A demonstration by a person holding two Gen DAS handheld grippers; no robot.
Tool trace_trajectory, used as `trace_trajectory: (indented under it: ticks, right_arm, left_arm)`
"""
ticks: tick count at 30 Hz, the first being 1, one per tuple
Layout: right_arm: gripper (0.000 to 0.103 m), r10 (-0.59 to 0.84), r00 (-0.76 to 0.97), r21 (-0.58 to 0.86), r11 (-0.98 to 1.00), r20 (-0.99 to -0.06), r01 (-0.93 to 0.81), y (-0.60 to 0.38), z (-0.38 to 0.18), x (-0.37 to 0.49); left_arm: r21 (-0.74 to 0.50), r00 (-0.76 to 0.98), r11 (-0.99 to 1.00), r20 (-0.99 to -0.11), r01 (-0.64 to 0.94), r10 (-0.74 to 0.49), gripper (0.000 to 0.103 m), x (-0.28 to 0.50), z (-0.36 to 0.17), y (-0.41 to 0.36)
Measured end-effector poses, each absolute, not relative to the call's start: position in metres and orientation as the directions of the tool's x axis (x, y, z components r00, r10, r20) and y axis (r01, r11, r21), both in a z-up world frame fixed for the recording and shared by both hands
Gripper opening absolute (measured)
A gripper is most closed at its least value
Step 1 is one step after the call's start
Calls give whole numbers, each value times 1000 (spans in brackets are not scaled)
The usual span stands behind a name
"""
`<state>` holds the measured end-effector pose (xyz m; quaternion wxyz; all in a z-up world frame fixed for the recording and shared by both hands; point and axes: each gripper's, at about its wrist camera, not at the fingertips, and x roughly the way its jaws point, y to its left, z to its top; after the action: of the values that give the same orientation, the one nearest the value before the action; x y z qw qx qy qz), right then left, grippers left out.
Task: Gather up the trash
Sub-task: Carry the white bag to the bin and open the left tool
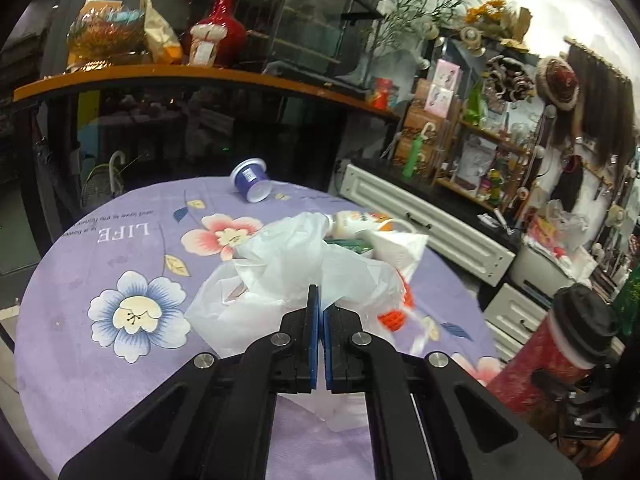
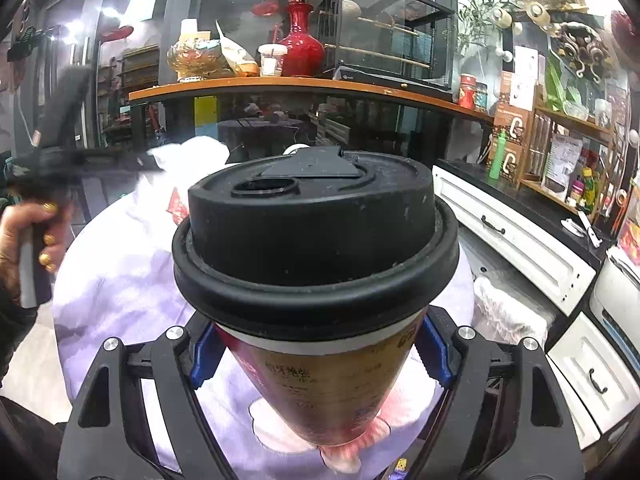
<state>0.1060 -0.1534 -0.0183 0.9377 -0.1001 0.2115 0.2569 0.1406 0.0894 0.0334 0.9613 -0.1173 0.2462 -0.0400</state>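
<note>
Left gripper (image 1: 319, 300): jaws pressed together, blue pads meeting at centre frame, pinching an edge of the white plastic bag (image 1: 296, 264).
Right gripper (image 2: 316, 354): jaws spread wide, blue pads pressing both sides of the paper coffee cup (image 2: 320, 380) just under its black lid (image 2: 316, 236); in the left view the same cup stands at the lower right edge.
Bag: crumpled at mid-frame on the purple floral tablecloth (image 1: 100, 264); a white bottle (image 1: 356, 224) and a white carton (image 1: 400, 250) show at its far opening.
Other trash: a blue tub (image 1: 252, 180) lies on its side near the table's far rim, upper centre.
Open room: bare cloth fills the left and lower left of the left view; a gap separates the table's right rim from the white drawers (image 1: 424, 224).
Edges: the round table edge curves along the top and left; an orange counter (image 1: 200, 74) runs above it.
Hidden: lid and cup block most of the right view; the bag's contents are mostly covered.
Blurred: a hand (image 2: 24, 240) and the dark gripper body at the right view's left edge; the bag beside it is smeared.
</note>
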Motion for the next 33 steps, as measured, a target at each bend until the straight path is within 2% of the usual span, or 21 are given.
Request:
trace_trajectory:
  ticks: [9, 19, 26, 33]
  right_arm:
    - [78, 416, 794, -60, 870, -444, -489, -178, -23, 94]
    - [78, 331, 839, -40, 922, -432, -385, -228, -24, 83]
    - [78, 230, 867, -21, 964, -443, -267, -281, -36, 79]
    - [78, 107, 878, -12, 992, -467, -127, -343, -56, 73]
  left_arm:
    - [-253, 884, 954, -393, 159, -252, 3, 126, 60, 45]
    - [-250, 838, 912, -369, 327, -402, 3, 138, 73, -25]
    - [-253, 750, 857, -415, 449, -515, 3, 164, 65, -95]
    - [-227, 659, 828, -515, 512, -548, 3, 187, 29, -175]
